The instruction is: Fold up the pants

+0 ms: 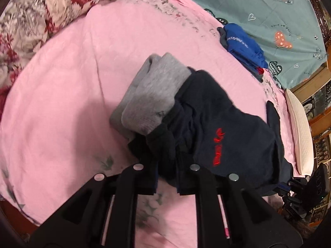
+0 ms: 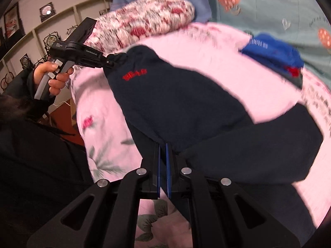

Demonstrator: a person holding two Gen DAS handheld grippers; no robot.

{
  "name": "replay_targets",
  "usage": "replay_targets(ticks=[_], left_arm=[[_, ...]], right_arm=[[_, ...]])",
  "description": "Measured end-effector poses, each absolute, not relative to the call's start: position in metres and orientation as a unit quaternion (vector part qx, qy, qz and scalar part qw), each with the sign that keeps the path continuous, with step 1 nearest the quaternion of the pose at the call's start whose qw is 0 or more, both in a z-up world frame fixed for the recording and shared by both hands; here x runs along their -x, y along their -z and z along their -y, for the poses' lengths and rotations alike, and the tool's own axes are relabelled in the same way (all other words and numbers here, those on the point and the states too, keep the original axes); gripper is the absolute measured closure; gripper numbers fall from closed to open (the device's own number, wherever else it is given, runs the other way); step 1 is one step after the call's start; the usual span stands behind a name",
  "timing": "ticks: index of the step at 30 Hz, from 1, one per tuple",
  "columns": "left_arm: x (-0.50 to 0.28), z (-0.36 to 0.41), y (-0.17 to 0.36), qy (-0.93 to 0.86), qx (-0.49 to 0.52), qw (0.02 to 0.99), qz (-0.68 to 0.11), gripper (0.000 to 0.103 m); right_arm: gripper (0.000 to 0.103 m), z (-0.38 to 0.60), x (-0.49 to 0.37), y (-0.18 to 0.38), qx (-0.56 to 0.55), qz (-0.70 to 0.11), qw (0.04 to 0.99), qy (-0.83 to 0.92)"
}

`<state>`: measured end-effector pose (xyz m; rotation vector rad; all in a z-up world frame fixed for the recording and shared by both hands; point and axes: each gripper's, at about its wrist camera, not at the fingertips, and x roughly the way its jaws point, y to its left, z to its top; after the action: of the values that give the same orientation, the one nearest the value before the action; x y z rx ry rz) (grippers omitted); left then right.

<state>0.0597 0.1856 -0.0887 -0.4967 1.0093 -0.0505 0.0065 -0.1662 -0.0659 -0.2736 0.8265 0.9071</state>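
Observation:
Dark navy pants point(image 1: 223, 124) with red embroidery and a grey fleece lining point(image 1: 153, 95) lie bunched on the pink bedsheet point(image 1: 62, 103). My left gripper point(image 1: 166, 177) is shut on the waistband end of the pants; it also shows in the right wrist view point(image 2: 109, 62), held in a hand, clamping the waistband. In the right wrist view the pants point(image 2: 175, 103) hang stretched between both grippers. My right gripper point(image 2: 163, 165) is shut on the pants fabric at the other end, and it shows at the right edge of the left wrist view point(image 1: 289, 186).
A folded blue garment point(image 1: 244, 45) lies at the far side of the bed, also in the right wrist view point(image 2: 273, 55). A floral quilt point(image 1: 41, 16) is heaped at the back left. A teal sheet point(image 1: 269, 6) and a white pillow point(image 1: 300, 128) lie on the right.

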Motion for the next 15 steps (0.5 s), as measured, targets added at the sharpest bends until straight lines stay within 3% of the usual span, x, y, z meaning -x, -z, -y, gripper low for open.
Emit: replay_targets(ticks=[6, 8, 11, 13, 15], left_arm=[[-0.06, -0.173, 0.076, 0.009, 0.184, 0.867, -0.462, 0.089], [-0.059, -0.175, 0.081, 0.001, 0.176, 0.867, -0.465, 0.082], [-0.058, -0.171, 0.085, -0.01, 0.166, 0.872, -0.46, 0.081], [-0.053, -0.167, 0.081, -0.014, 0.149, 0.877, -0.456, 0.076], [-0.047, -0.163, 0.076, -0.014, 0.137, 0.878, -0.459, 0.06]], right_arm=[[0.098, 0.166, 0.003, 0.056, 0.127, -0.374, 0.814, -0.427], [0.098, 0.167, 0.003, 0.062, 0.127, -0.38, 0.811, -0.427], [0.098, 0.162, 0.0, 0.08, 0.132, -0.398, 0.807, -0.415], [0.092, 0.159, 0.003, 0.079, 0.138, -0.394, 0.808, -0.415], [0.07, 0.159, 0.007, 0.075, 0.142, -0.394, 0.802, -0.427]])
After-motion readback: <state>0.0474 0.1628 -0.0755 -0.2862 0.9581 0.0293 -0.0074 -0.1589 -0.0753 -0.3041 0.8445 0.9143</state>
